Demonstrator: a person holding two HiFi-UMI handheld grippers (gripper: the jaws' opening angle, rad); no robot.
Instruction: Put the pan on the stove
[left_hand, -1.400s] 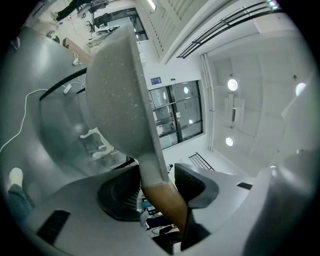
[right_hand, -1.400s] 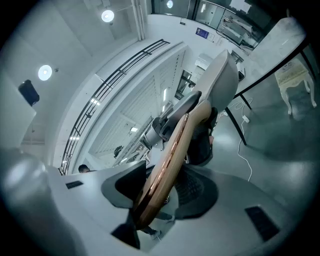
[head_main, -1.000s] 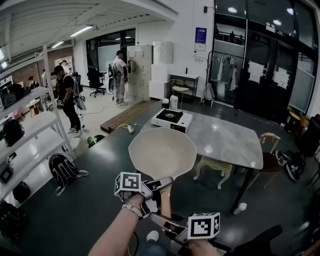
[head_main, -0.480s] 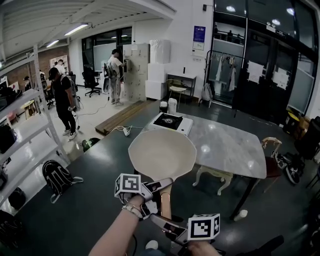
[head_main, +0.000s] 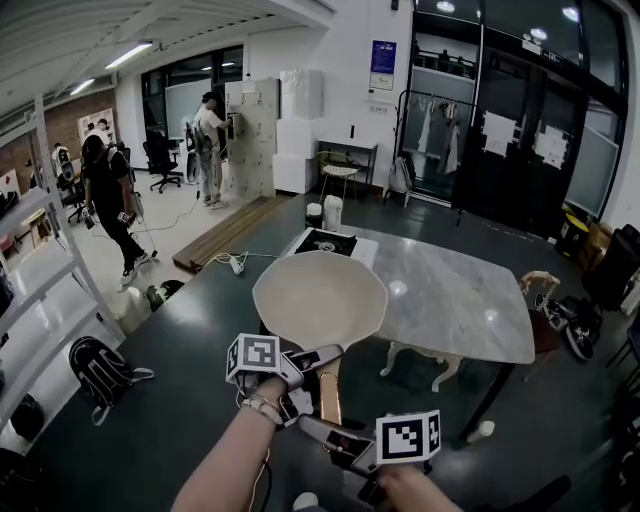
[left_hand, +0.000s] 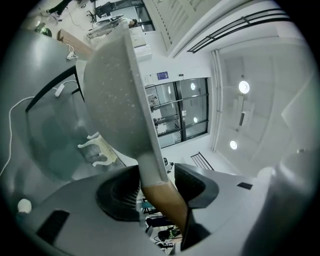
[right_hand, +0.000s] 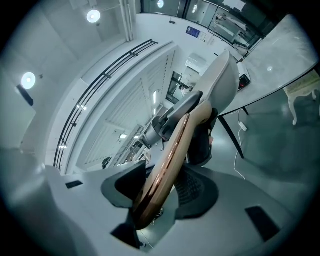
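A cream pan (head_main: 320, 298) with a copper-brown handle (head_main: 329, 392) is carried level in the air, in front of the table's near left corner. My left gripper (head_main: 305, 372) is shut on the handle close to the pan. My right gripper (head_main: 335, 440) is shut on the handle's rear end. In the left gripper view the pan (left_hand: 112, 95) rises edge-on and the handle (left_hand: 162, 197) sits between the pads of that gripper (left_hand: 157, 184). In the right gripper view the handle (right_hand: 167, 160) runs through the right gripper (right_hand: 160, 192) toward the pan (right_hand: 222, 80). The portable stove (head_main: 326, 243) stands on the table's far left corner, beyond the pan.
The marble table (head_main: 460, 295) stretches right of the pan, with two white containers (head_main: 326, 212) behind the stove. A chair (head_main: 542, 300) stands at its right end. A backpack (head_main: 100, 365) and shelving are at the left; people (head_main: 108, 205) stand far left; a power strip (head_main: 236, 264) lies on the floor.
The whole view has advanced toward the table, so the stove and table look nearer and the shelving has slid off to the left. Both grippers keep the same hold on the pan's handle.
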